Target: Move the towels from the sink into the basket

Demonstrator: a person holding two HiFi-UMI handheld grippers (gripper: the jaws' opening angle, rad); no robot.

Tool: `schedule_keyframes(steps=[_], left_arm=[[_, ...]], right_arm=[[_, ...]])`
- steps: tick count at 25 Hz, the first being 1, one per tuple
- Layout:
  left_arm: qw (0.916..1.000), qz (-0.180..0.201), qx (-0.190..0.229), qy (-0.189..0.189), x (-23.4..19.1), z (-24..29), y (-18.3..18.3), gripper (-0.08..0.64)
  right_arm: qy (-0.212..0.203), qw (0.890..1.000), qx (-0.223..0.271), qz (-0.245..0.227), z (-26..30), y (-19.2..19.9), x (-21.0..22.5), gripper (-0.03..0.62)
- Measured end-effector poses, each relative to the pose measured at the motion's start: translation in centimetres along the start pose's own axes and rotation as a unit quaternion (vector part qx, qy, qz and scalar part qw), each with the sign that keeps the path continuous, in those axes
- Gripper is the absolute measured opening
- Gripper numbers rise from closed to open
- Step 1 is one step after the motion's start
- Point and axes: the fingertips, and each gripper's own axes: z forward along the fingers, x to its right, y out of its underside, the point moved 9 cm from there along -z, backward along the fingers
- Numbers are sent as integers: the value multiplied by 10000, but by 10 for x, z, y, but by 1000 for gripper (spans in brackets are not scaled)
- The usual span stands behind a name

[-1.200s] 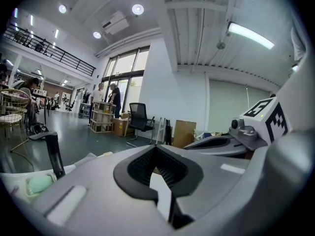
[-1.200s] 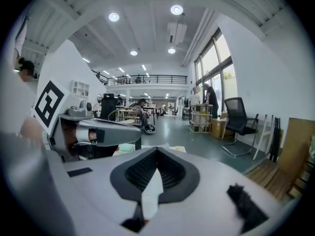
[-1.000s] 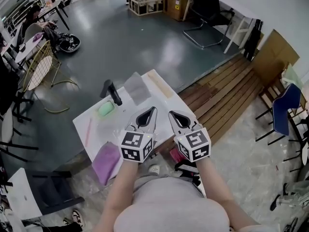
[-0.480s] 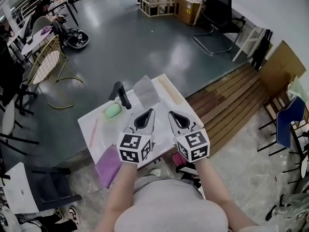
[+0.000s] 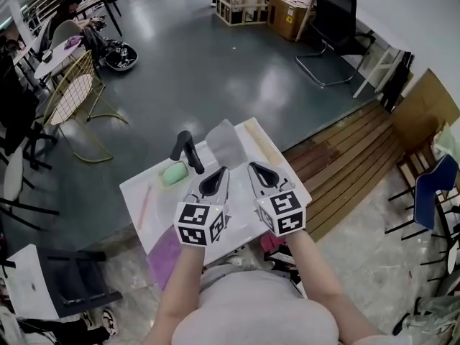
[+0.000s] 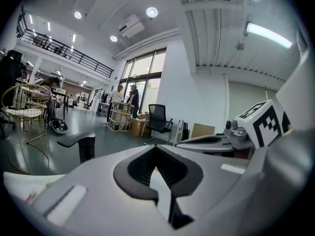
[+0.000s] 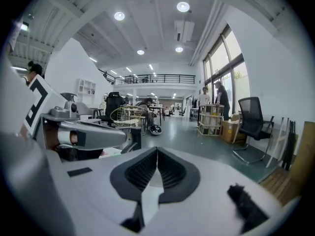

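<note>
Workshop floor behind a white bench (image 5: 135, 187); towels not yet picked up.
Purple towel (image 5: 164, 254) hangs lower left, green towel (image 5: 175, 173) lies left of the tap (image 5: 185, 149). Left tongs (image 5: 223, 171), below the basket (image 5: 224, 141), and right tongs (image 5: 251, 167) are pinched shut, empty: better to open one wide before dipping.

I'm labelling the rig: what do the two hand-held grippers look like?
The left hand-held gripper and the right hand-held gripper match: pale grey tapered bodies, black ribbed pads, a white cube with black square markers at each rear. No cables show; forearms are unsleeved.
</note>
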Motion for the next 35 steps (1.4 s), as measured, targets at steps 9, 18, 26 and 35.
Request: schedule_keyframes(steps=[9, 18, 26, 35], left_arm=[[10000, -70, -28, -27, -19, 9, 4, 3], [9999, -6, -29, -161, -28, 14, 9, 3], [9999, -29, -44, -153, -36, 17, 12, 5], [9998, -62, -94, -171, -44, 20, 17, 3]], right_arm=[[-212, 9991, -350, -87, 49, 7, 9, 18], [-364, 9971, -668, -49, 90, 19, 12, 36], [-422, 9922, -1127, 320, 127, 37, 25, 207], [-580, 9823, -1769, 206, 171, 56, 28, 215]])
